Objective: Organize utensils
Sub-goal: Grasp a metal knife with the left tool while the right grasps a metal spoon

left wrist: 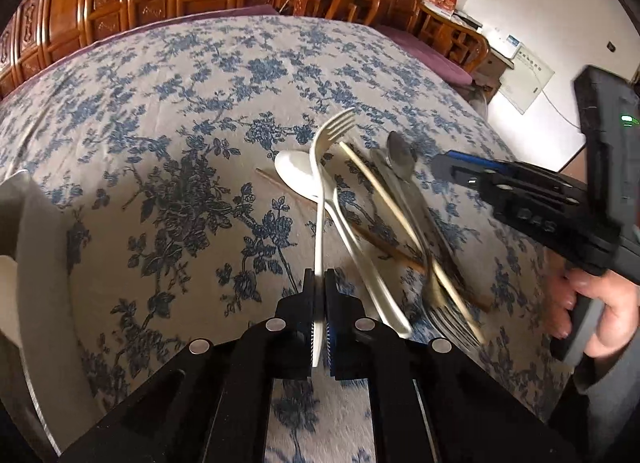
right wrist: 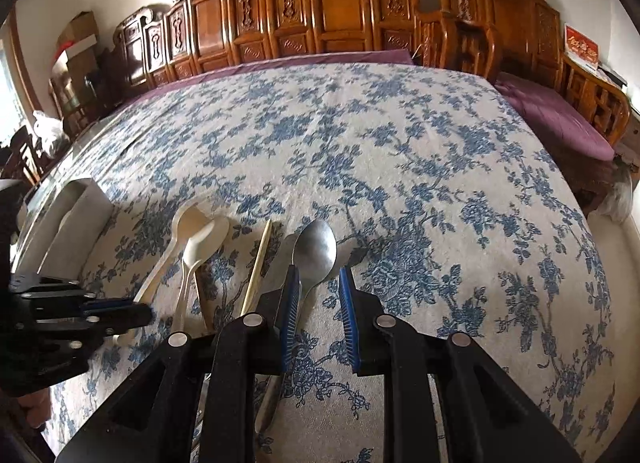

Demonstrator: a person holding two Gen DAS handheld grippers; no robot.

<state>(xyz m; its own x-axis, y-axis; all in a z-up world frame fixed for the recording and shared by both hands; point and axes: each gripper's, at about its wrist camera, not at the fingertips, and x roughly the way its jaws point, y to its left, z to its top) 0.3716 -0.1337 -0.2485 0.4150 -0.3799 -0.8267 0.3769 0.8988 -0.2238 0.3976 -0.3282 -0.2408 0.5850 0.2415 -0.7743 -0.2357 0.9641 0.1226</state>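
My left gripper is shut on the handle of a cream plastic fork and holds it tines-up over the pile. On the floral cloth lie a cream spoon, wooden chopsticks, a metal spoon and a metal fork. My right gripper is open, its fingers either side of the metal spoon. The right wrist view also shows the cream spoon, the cream fork, a chopstick and the left gripper. The right gripper shows in the left wrist view.
A white organizer tray stands at the left edge of the table; it also shows in the right wrist view. Carved wooden furniture and a purple-cushioned bench stand beyond the table's far edge.
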